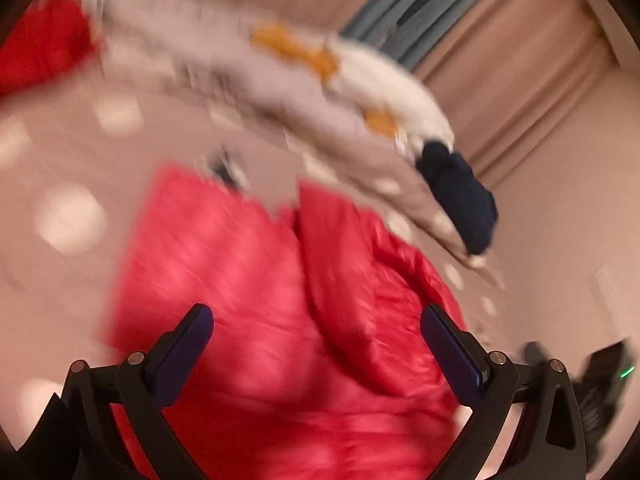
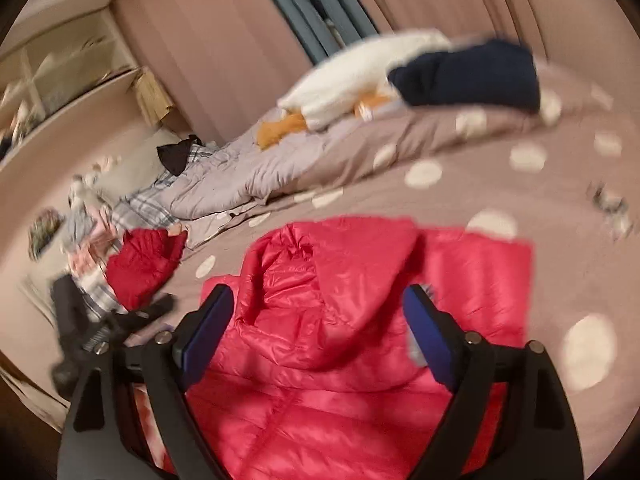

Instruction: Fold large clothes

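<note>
A red hooded puffer jacket (image 2: 344,320) lies spread on a pink bedsheet with white dots (image 2: 500,184); it also shows in the left wrist view (image 1: 260,300). My left gripper (image 1: 316,316) is open and empty, held just above the jacket. My right gripper (image 2: 320,296) is open and empty above the jacket's hood (image 2: 336,248). The left gripper also shows at the left of the right wrist view (image 2: 104,320). Both views are blurred.
A grey duvet (image 2: 280,160) with a white plush toy (image 2: 360,76) and a dark navy garment (image 2: 472,72) lies at the back of the bed. A second red garment (image 2: 144,264) and other clothes lie left. Pink curtains (image 2: 208,40) hang behind.
</note>
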